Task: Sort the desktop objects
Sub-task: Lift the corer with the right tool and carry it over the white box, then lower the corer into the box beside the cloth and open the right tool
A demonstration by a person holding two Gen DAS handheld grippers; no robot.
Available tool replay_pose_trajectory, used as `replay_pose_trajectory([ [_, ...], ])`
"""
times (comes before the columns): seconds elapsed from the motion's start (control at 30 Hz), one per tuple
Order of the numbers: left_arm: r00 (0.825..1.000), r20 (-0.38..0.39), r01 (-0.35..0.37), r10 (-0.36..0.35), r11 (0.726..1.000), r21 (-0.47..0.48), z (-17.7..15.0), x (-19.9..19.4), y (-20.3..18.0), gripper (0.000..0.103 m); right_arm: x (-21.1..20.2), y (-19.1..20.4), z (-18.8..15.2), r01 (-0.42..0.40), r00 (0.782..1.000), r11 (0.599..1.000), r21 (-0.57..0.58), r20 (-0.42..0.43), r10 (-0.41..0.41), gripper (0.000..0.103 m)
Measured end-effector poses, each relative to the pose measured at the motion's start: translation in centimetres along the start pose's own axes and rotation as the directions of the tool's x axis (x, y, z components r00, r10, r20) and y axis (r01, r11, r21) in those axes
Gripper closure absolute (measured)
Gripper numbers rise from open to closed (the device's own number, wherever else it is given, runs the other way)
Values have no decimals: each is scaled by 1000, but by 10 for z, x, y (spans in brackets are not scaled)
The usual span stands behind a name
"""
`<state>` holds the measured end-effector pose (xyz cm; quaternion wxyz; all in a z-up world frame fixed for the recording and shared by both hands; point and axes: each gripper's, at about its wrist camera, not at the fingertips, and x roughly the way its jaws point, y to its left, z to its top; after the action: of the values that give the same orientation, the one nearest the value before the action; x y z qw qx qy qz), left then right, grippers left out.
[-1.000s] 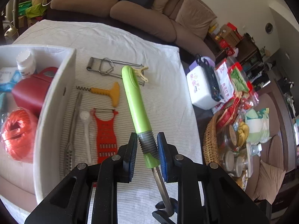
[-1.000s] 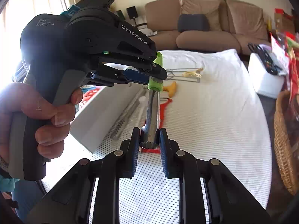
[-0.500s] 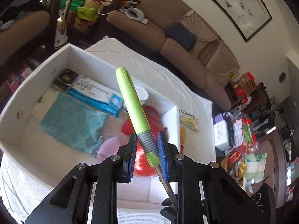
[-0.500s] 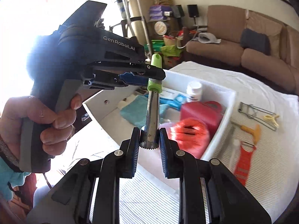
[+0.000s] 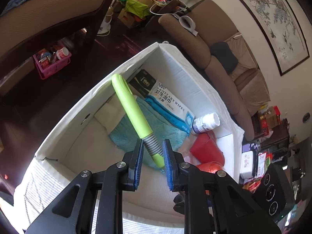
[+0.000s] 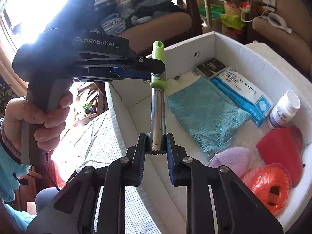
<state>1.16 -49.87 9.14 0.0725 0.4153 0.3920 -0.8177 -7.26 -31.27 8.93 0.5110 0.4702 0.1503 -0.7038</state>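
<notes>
**Q:** What holds the tool, and where is it?

**A:** The green-handled tool is held at both ends above the white box. The left gripper has its pads clamped on the ribbed grey collar at the base of the green handle; the right gripper is clamped on the serrated tip of the metal shaft. The tool touches nothing in the box.

**Q:** What lies beneath it?

**A:** Inside the box — a teal towel directly under the shaft, a pack of sanitary wipes beside it, and a dark packet toward the far corner. A white pill bottle lies on its side next to the wipes. Nearer the right gripper are a red container, an orange spool of twine and a purple round item in clear wrap.

**Q:** What stands in the way?

**A:** In the right wrist view the left gripper's body, held in the person's left hand, covers part of the green handle and the box's near-left wall. The box rests on a striped cloth; a brown sofa — with a dark cushion — stands beyond.
</notes>
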Motion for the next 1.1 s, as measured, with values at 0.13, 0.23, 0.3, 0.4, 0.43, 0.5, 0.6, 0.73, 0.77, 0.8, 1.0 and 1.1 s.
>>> replay_pose_trajectory([
  [0.13, 999, -35, -16, 16, 1000, -3, -6, 6, 11, 84, 24, -12, 2, -41, 993, 999, -18, -114, 39, 84],
  [0.23, 999, -38, -25, 25, 1000, 5, -8, 6, 12, 85, 39, -20, 3, -35, 983, 999, -29, -181, 29, 84],
  [0.3, 999, -36, -23, 23, 1000, 5, -9, 2, 12, 85, 44, -26, 4, -33, 977, 999, -30, -211, 26, 84],
  [0.4, 999, -32, -19, 19, 1000, 7, -7, -2, 13, 85, 51, -32, 0, -32, 963, 998, -50, -269, 18, 84],
  [0.43, 999, -32, -20, 20, 1000, 7, -6, -2, 14, 85, 53, -34, -2, -35, 958, 998, -57, -288, 17, 84],
  [0.5, 999, -31, -24, 25, 1000, 5, -5, -1, 14, 85, 55, -39, -1, -35, 952, 998, -59, -307, 15, 84],
  [0.6, 999, -41, -30, 30, 1000, 5, -5, 3, 14, 85, 62, -46, 1, -43, 939, 998, -49, -343, 23, 84],
  [0.73, 998, -50, -26, 27, 1000, 10, -4, 7, 10, 85, 64, -43, 3, -64, 928, 994, -91, -371, 25, 84],
  [0.77, 998, -52, -27, 28, 1000, 15, -3, 7, 8, 85, 64, -45, 4, -66, 925, 993, -97, -379, 24, 84],
  [0.8, 998, -51, -26, 27, 999, 18, -2, 7, 7, 85, 62, -46, 4, -68, 922, 993, -100, -387, 24, 84],
  [1.0, 997, -58, -39, 41, 998, 46, 1, 11, -5, 85, 73, -66, 7, -31, 881, 997, -75, -473, -8, 81],
  [1.1, 996, -67, -51, 54, 997, 51, 1, 14, -6, 85, 71, -76, 13, 27, 895, 998, -50, -443, -46, 81],
])
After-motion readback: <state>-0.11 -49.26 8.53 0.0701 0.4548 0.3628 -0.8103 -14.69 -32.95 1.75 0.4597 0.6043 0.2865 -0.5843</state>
